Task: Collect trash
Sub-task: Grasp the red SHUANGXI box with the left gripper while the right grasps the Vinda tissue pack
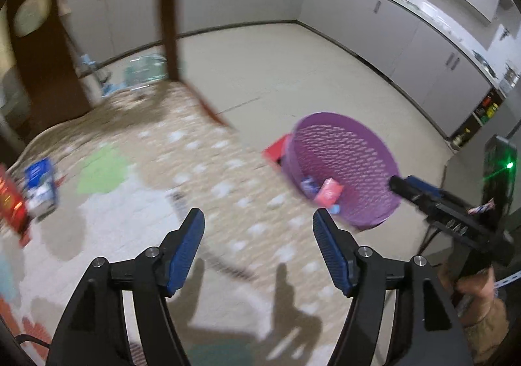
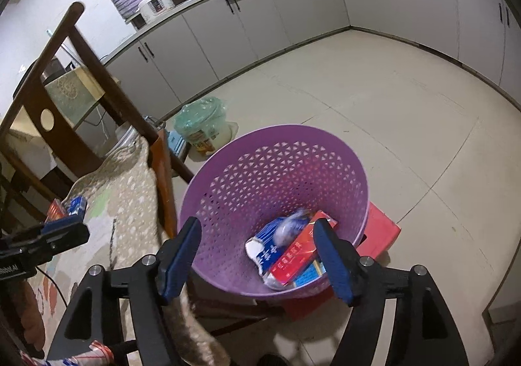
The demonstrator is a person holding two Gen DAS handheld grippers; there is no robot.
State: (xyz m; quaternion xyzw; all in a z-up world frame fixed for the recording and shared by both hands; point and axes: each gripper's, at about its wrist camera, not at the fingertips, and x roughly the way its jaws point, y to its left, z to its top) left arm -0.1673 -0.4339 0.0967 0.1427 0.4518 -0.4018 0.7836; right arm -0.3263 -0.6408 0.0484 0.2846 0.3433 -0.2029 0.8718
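A purple perforated basket (image 2: 273, 170) stands on a red stool (image 2: 381, 232) beside the bench; it also shows in the left wrist view (image 1: 345, 164). Inside lie a blue-white packet (image 2: 270, 245), a red packet (image 2: 299, 255) and a small blurred blue-white piece (image 2: 289, 226). My right gripper (image 2: 257, 236) is open and empty just above the basket's near rim. My left gripper (image 1: 259, 226) is open and empty above the patterned cushion (image 1: 202, 151). A blue-white packet (image 1: 40, 183) and a red packet (image 1: 11, 203) lie on the cushion at the left.
A dark wooden chair back (image 2: 65, 83) stands behind the cushion. A green plastic bag (image 2: 203, 125) sits on the tiled floor (image 2: 390, 99) by the grey cabinets (image 2: 293, 8). The right gripper's body (image 1: 449, 210) shows at the left view's right edge.
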